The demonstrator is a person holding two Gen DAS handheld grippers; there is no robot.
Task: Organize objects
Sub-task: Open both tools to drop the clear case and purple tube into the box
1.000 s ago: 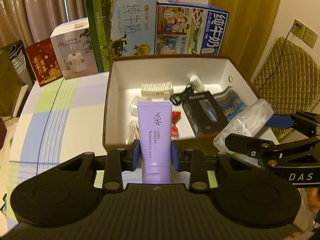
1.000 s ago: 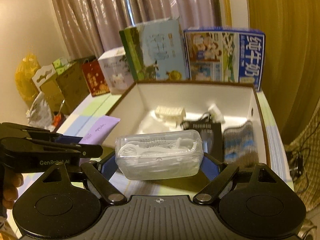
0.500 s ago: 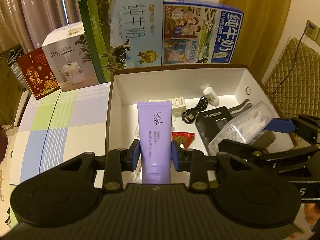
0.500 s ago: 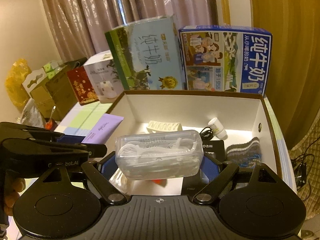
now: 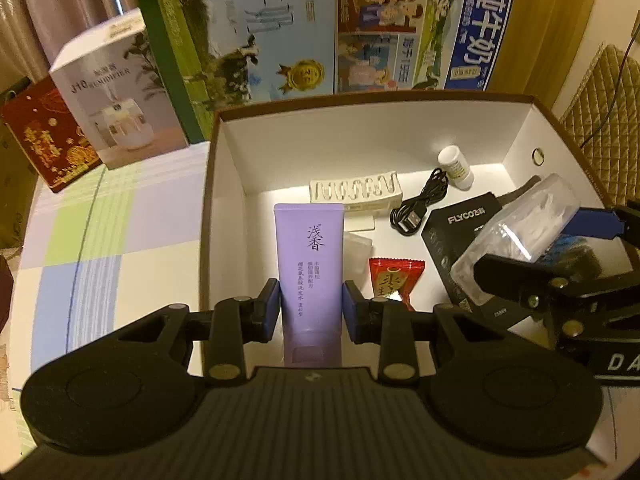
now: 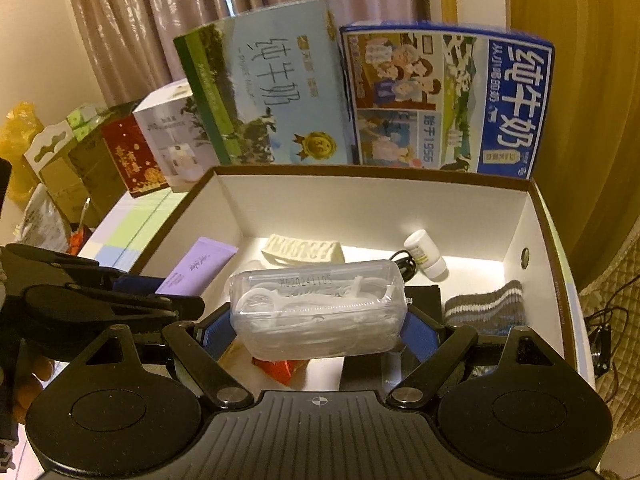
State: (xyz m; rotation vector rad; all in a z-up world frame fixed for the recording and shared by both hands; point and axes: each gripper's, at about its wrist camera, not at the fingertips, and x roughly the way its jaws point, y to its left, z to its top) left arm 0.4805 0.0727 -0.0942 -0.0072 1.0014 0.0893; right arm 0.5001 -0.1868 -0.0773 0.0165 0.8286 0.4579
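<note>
Presently, the left gripper (image 5: 311, 312) is clamped on a purple tube (image 5: 309, 264) and the right gripper (image 6: 318, 322) grips a clear plastic case (image 6: 318, 308); both items hang above the open box (image 5: 372, 140) on the desk (image 5: 92, 220). Judged step: depositing; next, lower and release each into free floor among the 6 or so stored items.

Domestic room. Pinkish pleated curtains (image 6: 132, 32) hang behind tall printed milk cartons (image 6: 264, 92); a pastel checked tablecloth covers the worktop (image 5: 92, 232); a quilted chair cushion (image 5: 604, 96) stands beside it.
</note>
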